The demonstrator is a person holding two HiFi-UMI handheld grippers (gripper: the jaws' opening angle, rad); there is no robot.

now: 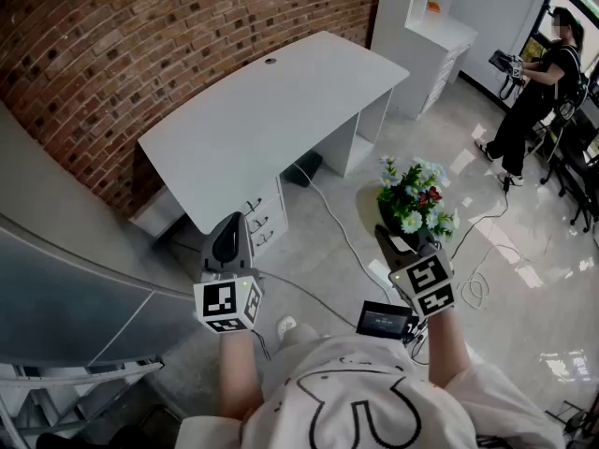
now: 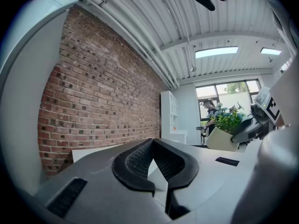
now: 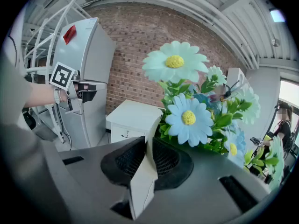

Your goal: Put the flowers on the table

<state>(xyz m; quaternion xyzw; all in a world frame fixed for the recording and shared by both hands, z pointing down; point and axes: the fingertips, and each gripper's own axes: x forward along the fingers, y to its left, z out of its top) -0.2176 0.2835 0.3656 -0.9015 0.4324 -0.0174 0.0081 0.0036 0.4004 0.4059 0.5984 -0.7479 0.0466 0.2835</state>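
A white pot of artificial daisies and greenery (image 1: 415, 200) hangs above the floor, to the right of the white table (image 1: 271, 110). My right gripper (image 1: 397, 242) is shut on the pot's rim. In the right gripper view the white pot wall (image 3: 144, 174) is pinched between the jaws, with blue and white flowers (image 3: 189, 118) just above. My left gripper (image 1: 227, 241) hovers near the table's front corner, its jaws shut with nothing in them (image 2: 156, 164). The left gripper view shows the pot (image 2: 222, 139) off to the right.
A brick wall (image 1: 140, 36) runs behind the table. A drawer unit (image 1: 265, 219) sits under it, and cables (image 1: 337, 223) trail over the floor. A grey cabinet (image 1: 65, 279) stands at the left and white shelving (image 1: 426, 26) at the back. A person (image 1: 538, 92) stands far right.
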